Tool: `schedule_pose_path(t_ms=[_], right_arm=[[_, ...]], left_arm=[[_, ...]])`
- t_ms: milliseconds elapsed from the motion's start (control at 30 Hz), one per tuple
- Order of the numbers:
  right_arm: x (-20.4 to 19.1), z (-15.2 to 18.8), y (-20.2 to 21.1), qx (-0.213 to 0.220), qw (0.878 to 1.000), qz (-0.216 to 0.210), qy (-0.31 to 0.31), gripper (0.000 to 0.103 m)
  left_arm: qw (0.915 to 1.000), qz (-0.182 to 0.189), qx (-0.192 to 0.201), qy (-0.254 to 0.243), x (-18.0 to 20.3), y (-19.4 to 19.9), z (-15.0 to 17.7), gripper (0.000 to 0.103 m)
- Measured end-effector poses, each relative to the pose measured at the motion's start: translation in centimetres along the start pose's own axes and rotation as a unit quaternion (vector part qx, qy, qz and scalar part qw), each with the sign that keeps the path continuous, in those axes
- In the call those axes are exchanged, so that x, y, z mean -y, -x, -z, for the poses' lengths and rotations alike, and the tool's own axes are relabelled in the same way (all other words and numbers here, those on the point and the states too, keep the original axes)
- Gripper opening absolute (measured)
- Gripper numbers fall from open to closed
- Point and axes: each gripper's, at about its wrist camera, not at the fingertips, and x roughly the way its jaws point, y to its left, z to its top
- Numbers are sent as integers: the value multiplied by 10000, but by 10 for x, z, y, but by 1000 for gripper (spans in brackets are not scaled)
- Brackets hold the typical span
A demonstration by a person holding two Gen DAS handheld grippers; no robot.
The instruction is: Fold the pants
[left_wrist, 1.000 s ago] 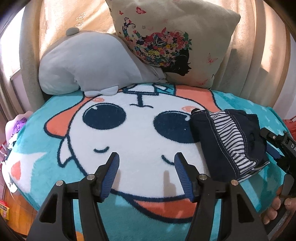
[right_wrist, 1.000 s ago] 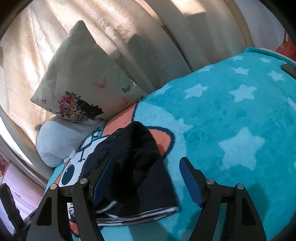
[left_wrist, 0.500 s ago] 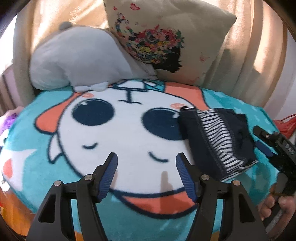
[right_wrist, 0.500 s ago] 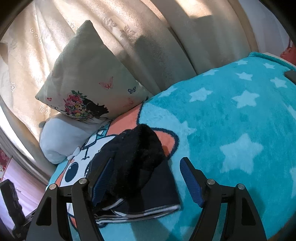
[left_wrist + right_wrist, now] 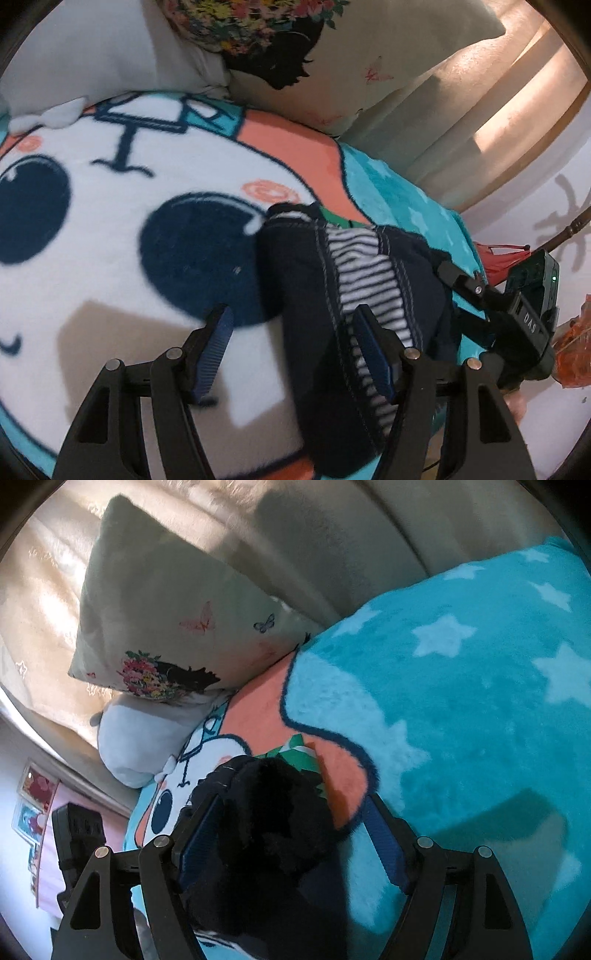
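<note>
Our left gripper (image 5: 291, 354) hangs low over the bed with its blue-padded fingers (image 5: 215, 347) spread wide, and nothing is caught between them; the right-hand pad sits over the striped part of the pants (image 5: 321, 295), while the left-hand pad is above the white face printed on the blanket (image 5: 110, 258). The pants lie as a folded dark navy bundle on that blanket, covering the edge of one big dark cartoon eye, with a band of navy-and-white stripes running along the top (a sliver of green fabric peeks out at the far end). In the right wrist view our right gripper (image 5: 291, 842) is likewise spread apart, straddling the fuzzy dark mound of the pants (image 5: 266, 830); its left pad is close against the cloth, though we cannot tell whether it touches, and its right pad stands clear over the teal, star-printed part of the blanket (image 5: 461, 720). From the left wrist view we see the right gripper's black body (image 5: 517, 325) just beyond the bundle at the bed's right edge. At the head of the bed a cream cushion (image 5: 166, 620) printed with flowers and butterflies leans on the curtain (image 5: 332, 535), and a pale grey plush pillow (image 5: 140, 746) lies beneath its lower corner.
</note>
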Motion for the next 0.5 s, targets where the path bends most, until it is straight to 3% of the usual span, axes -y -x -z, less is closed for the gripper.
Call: schedule_pose_path(t_ms=[133,167,233,333,500], right_arm=[[-4,2,-13,-99,9998,-125,87,80],[-7,4,-15,-140,9995,-199,175,77],[-11,8,-18,-198,9992,-273,201,59],[-15,9,-12,-161,9990,-381,169,46],[-36,6,3,-65,9974,-684,231,43]], left_arm=[[9991,377,-189,-65,12,-11,-4,68],[9987,440,-230,-112,16,-13,-3,61],[9983,436,-222,-322,26,-14,0,42],[9981,288,-68,-539,36,-3,1,26],[9981,337,103,-501,34,24,-3,24]])
